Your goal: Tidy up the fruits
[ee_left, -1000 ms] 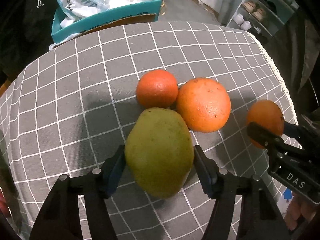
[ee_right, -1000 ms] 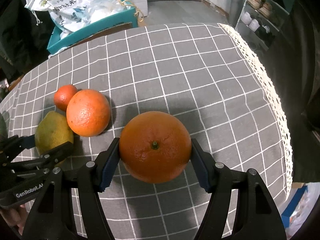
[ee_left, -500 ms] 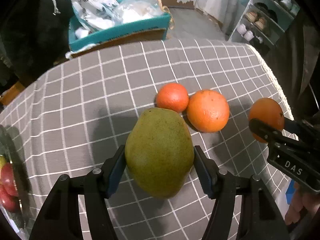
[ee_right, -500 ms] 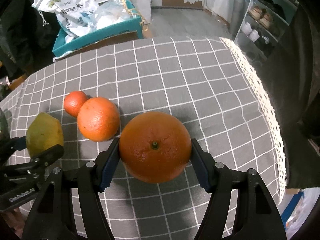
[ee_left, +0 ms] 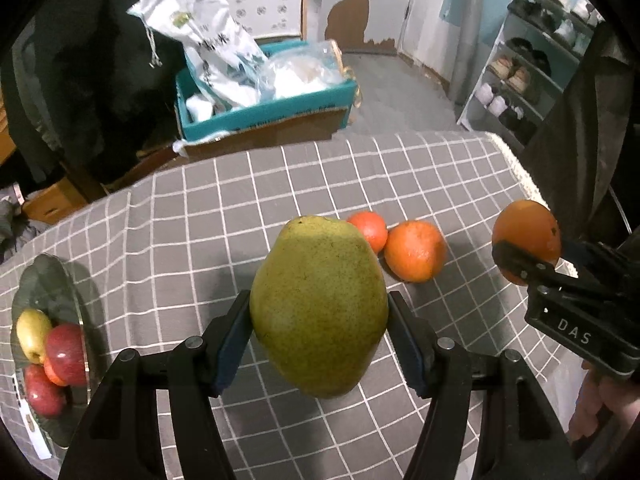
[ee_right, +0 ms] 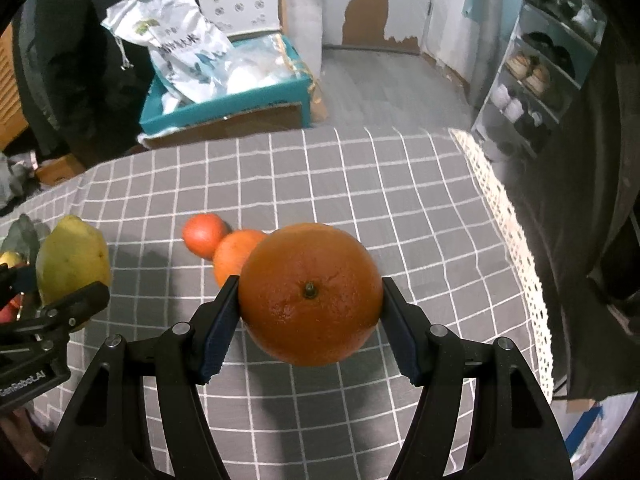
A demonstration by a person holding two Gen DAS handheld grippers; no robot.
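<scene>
1. While both fruits are hanging clear of the checked tablecloth (ee_left: 208,216), you are carrying one in each hand: the left gripper (ee_left: 320,340) is clamping a green pear (ee_left: 320,304) between its blue pads, and the right gripper (ee_right: 310,320) is squeezing a large orange (ee_right: 310,292), stem end facing the camera.

2. Judging by the raised fruit and the task, you are working through the carry step, with the pick-up looking done and the drop-off not yet made.

3. A glass plate (ee_left: 60,280) is sitting at the left edge of the table, and it is already holding a small yellow fruit (ee_left: 32,334) and several red apples (ee_left: 64,354) crowded together.

4. Two fruits are waiting on the cloth: a middle-sized orange (ee_left: 416,250) and a small tangerine (ee_left: 369,230), touching each other, well apart from the plate.

5. For the next move, you are probably needing to swing both hands leftward toward the plate, lower the pear into whatever bare glass is left, and only then ease the pads apart; the pear is heavy and tapered, so it may be rolling against the apples once freed.

6. Beyond the table's far edge, a teal box (ee_left: 264,112) is holding white plastic bags (ee_left: 208,52); it is not taking part.
</scene>
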